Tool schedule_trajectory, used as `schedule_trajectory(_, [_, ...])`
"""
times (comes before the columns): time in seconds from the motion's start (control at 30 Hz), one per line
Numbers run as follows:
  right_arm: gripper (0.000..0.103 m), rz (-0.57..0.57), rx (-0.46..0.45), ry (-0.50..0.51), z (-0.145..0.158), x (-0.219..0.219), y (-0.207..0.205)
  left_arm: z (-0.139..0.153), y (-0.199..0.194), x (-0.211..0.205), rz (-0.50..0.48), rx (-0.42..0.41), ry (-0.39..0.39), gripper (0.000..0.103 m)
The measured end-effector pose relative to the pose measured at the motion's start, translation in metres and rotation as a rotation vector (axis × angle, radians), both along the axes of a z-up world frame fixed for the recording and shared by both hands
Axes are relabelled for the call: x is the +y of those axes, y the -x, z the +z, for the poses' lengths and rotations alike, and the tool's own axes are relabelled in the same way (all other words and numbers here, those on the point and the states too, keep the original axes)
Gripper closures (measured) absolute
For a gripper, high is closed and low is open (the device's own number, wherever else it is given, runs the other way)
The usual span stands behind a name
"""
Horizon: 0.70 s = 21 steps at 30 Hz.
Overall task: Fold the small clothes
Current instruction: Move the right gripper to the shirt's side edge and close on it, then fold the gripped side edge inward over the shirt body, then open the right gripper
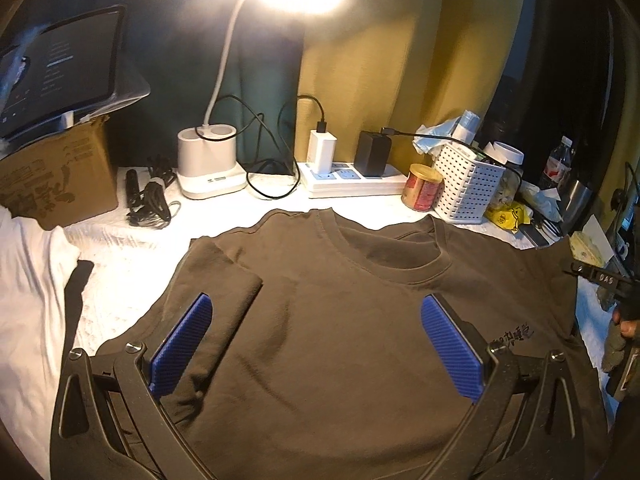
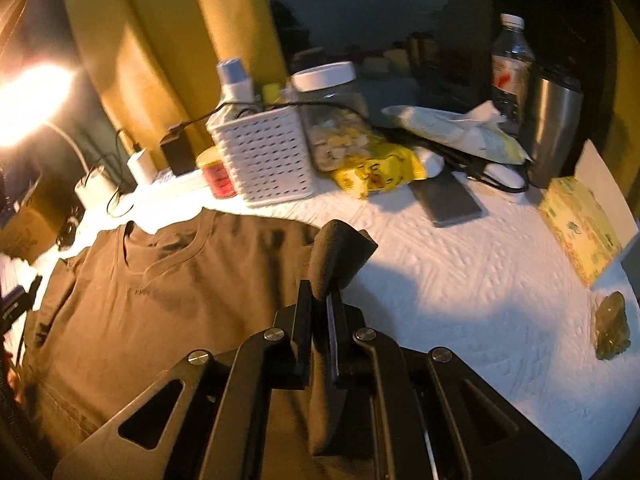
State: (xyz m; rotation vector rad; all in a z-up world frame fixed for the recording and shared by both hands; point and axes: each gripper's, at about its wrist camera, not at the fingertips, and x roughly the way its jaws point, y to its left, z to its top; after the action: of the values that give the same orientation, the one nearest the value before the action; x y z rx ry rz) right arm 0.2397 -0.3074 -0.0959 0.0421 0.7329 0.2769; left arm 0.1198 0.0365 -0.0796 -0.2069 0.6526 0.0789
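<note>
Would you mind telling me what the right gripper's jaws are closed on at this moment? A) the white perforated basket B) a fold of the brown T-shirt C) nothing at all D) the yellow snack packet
B: in the right wrist view the right gripper has its jaws pinched together with a fold of the brown T-shirt bunched up between them.

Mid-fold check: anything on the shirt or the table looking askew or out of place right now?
Mostly tidy. The brown T-shirt lies flat, one sleeve already folded in. The right gripper is shut on the other sleeve's bunched fabric, while the left gripper hangs open above the chest. The clutter behind the white basket isn't touching the shirt.
</note>
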Motion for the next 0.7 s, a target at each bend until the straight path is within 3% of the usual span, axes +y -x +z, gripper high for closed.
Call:
schedule_trajectory(0.5, [0.095,0.168,0.054,-0.030,-0.030,0.071,0.007,0.002,0.013,0.006,0.014,0.003,-0.005,0.001])
schedule_trajectory(0.57, [0.090,0.197,0.058,-0.041,-0.029,0.075,0.010,0.003,0.015,0.004,0.011,0.002,-0.010,0.001])
schedule_trajectory(0.63, [0.068,0.210,0.021,-0.033,-0.023,0.074,0.019,0.004,0.016,0.001,0.010,0.002,-0.014,0.001])
schedule_trajectory(0.7, [0.058,0.203,-0.025,-0.015,-0.015,0.067,0.030,0.004,0.018,-0.002,0.008,0.001,-0.013,0.001])
